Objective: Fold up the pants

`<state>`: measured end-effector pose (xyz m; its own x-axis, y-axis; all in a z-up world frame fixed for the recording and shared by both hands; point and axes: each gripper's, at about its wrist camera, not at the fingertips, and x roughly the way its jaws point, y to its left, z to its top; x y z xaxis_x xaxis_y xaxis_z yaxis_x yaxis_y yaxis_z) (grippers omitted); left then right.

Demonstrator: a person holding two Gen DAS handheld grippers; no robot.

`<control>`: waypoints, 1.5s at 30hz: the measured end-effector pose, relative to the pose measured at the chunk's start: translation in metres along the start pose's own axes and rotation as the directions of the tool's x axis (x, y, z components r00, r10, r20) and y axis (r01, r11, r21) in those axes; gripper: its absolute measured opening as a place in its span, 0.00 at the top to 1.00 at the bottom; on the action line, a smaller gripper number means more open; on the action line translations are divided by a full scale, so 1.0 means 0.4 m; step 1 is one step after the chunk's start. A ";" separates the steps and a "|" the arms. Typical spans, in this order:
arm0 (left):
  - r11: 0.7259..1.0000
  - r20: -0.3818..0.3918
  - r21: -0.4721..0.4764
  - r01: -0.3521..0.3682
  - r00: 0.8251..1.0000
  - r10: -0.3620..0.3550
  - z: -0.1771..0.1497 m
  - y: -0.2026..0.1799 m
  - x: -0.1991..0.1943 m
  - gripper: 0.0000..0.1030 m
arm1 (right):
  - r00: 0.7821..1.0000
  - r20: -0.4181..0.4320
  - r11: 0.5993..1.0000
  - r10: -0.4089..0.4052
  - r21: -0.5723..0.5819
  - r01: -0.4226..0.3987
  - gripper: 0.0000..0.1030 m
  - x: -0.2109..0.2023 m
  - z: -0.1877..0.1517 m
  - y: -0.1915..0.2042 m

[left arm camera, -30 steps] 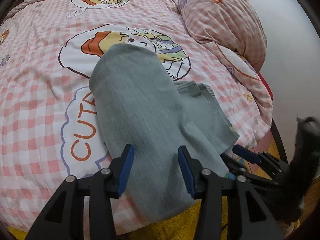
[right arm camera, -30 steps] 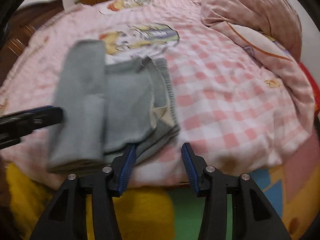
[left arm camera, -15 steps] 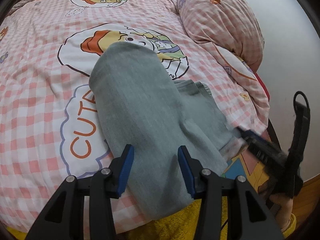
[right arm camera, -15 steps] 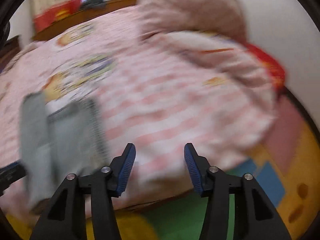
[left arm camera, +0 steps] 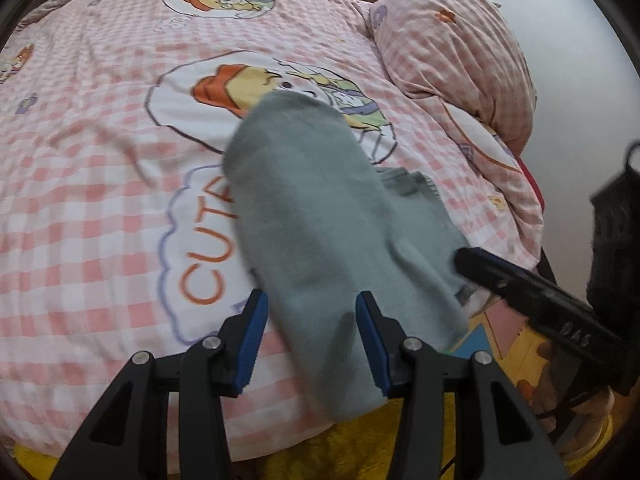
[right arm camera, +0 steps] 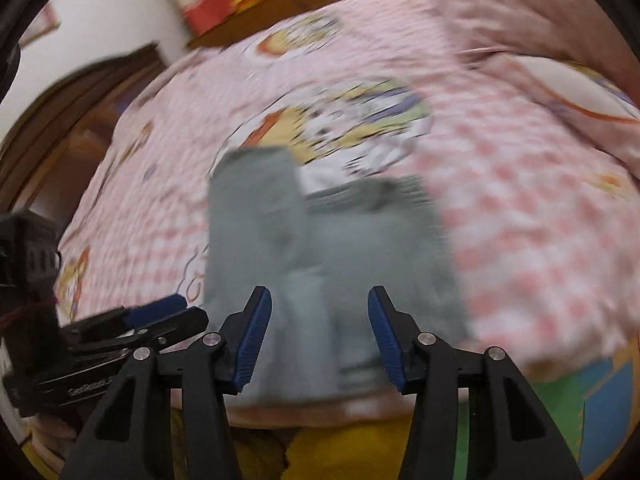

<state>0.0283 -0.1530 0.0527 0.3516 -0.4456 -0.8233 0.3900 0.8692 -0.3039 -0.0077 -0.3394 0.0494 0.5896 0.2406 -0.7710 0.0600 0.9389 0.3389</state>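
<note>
Grey-green pants lie folded into a long strip on the pink checked bedcover, reaching the bed's near edge. My left gripper hovers open over their near end, and its blue pads do not press the cloth. From the right, the dark tip of my right gripper reaches the pants' right edge. In the blurred right wrist view the pants fill the middle. There my right gripper stands open above their near end, with the left gripper low at the left.
A checked pillow lies at the back right, against a white wall. Dark wooden furniture stands to the left of the bed. Below the bed's near edge lie a yellow mat and a coloured floor mat.
The right gripper swung away to the right, then came back to face the pants, with its jaws slightly wider. The left gripper drifted a little to the left. The pants lie as before.
</note>
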 end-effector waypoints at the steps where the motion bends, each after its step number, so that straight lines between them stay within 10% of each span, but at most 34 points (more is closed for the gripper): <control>1: 1.000 0.005 -0.002 -0.008 1.000 0.008 -0.002 0.009 -0.006 0.54 | 1.000 -0.019 1.000 0.002 -0.019 -0.002 0.50 0.024 0.004 0.013; 7: 0.999 0.020 -0.035 -0.038 0.999 0.039 -0.016 0.069 -0.031 0.54 | 0.994 -0.097 0.999 0.047 0.013 -0.046 0.50 0.109 0.020 0.020; 11: 0.997 0.022 -0.062 -0.036 0.999 0.037 -0.018 0.091 -0.032 0.54 | 0.993 -0.064 0.995 0.103 0.023 -0.102 0.90 0.083 0.030 0.019; 24: 1.000 0.036 -0.014 -0.022 0.999 0.022 -0.003 0.038 -0.032 0.54 | 0.990 0.126 0.997 0.064 0.024 -0.067 0.91 -0.123 0.067 -0.026; 45: 0.981 0.056 0.188 -0.055 0.997 0.045 0.178 -0.143 0.170 0.54 | 0.998 0.044 0.992 -0.039 0.124 0.033 0.90 0.030 0.034 -0.205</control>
<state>0.0906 -0.2483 0.0483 0.4160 -0.4170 -0.8082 0.5229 0.8368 -0.1626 0.0056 -0.4168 0.0198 0.6216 0.1930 -0.7592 0.1785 0.9088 0.3772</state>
